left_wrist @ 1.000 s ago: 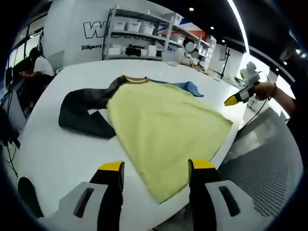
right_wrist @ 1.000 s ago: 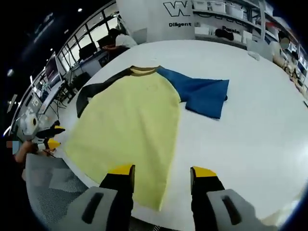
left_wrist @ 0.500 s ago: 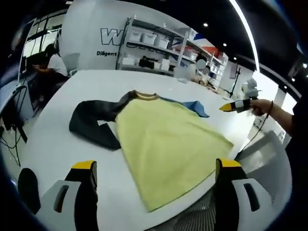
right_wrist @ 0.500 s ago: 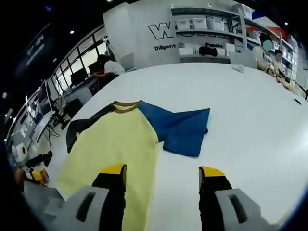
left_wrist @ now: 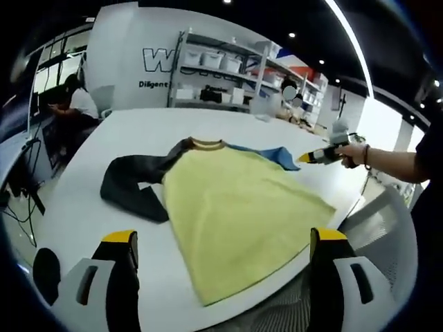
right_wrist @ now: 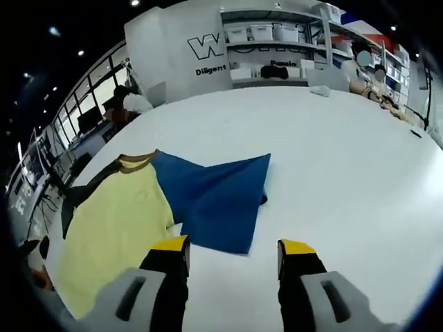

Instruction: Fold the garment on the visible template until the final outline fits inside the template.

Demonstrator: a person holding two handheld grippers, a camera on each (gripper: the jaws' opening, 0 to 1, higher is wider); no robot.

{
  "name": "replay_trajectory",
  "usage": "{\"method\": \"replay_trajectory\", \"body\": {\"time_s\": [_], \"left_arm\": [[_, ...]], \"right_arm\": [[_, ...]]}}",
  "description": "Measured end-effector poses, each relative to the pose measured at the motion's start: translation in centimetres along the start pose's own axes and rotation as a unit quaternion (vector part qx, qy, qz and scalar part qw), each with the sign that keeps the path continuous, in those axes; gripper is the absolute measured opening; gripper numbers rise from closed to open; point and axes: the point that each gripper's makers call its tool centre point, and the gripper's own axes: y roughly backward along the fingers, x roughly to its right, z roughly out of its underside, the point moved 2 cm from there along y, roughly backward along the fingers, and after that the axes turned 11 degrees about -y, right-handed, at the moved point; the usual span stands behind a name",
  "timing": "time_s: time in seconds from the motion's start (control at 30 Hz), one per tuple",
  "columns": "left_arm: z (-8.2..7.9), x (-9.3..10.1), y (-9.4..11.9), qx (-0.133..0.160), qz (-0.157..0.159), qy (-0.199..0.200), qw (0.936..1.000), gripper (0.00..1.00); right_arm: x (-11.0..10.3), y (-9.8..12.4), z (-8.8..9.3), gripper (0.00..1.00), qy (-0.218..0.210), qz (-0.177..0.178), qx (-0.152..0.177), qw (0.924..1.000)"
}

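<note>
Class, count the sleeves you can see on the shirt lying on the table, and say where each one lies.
2. The dark sleeve lies bent on the white table off one side of the yellow body; the blue sleeve spreads flat off the other side.

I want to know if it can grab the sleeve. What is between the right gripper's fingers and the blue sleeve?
Nothing but bare white table, in the right gripper view. The right gripper hangs open just short of the blue sleeve.

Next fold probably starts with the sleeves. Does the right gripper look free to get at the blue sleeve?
Probably yes. The right gripper is open and the blue sleeve lies flat on the white table just ahead of its jaws, with nothing between them.
</note>
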Motion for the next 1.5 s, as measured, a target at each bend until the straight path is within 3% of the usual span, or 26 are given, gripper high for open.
{"method": "replay_trajectory", "body": {"time_s": [0.17, 0.27, 0.37, 0.53, 0.73, 0.8, 1.0, 1.1, 1.27, 1.5], "left_arm": [[-0.3, 0.5, 0.4, 0.005, -0.008, -0.003, 0.9999, 0.99], [-0.2, 0.6, 0.5, -0.004, -0.014, -0.014, 0.9998, 0.98], [-0.3, 0.7, 0.5, -0.005, -0.014, -0.017, 0.9997, 0.97], [-0.5, 1.0, 0.7, -0.003, -0.011, -0.012, 0.9999, 0.94], [-0.6, 0.9, 0.7, 0.002, -0.019, -0.011, 0.9998, 0.94], [-0.6, 0.9, 0.7, 0.002, -0.022, -0.012, 0.9997, 0.94], [-0.6, 1.0, 0.7, -0.002, -0.029, -0.013, 0.9995, 0.95], [-0.6, 0.9, 0.7, -0.002, -0.034, -0.013, 0.9993, 0.96], [-0.4, 0.8, 0.5, -0.011, -0.035, -0.009, 0.9993, 0.97], [-0.4, 0.8, 0.5, -0.014, -0.039, -0.015, 0.9990, 0.96]], "right_arm": [[0.1, -1.1, 0.7, 0.31, 0.019, 0.011, -0.005, 0.9998], [0.2, -1.5, 0.8, 0.30, 0.014, 0.013, -0.007, 0.9998], [0.6, -1.9, 0.4, 0.23, 0.022, 0.018, 0.006, 0.9996], [1.0, -1.9, 0.4, 0.14, 0.026, 0.025, -0.002, 0.9993], [0.5, -2.2, 0.6, 0.06, 0.098, 0.032, 0.001, 0.9947], [0.2, -2.2, 0.7, 0.00, 0.093, 0.031, 0.001, 0.9952], [0.0, -2.2, 0.6, 0.00, 0.112, 0.031, -0.001, 0.9932], [0.7, -1.7, 0.0, 0.00, 0.113, 0.040, -0.002, 0.9927], [2.0, -0.2, -2.4, 0.00, 0.108, 0.055, 0.030, 0.9921], [4.2, 1.4, -5.3, 0.00, 0.100, 0.076, 0.052, 0.9907]]}}
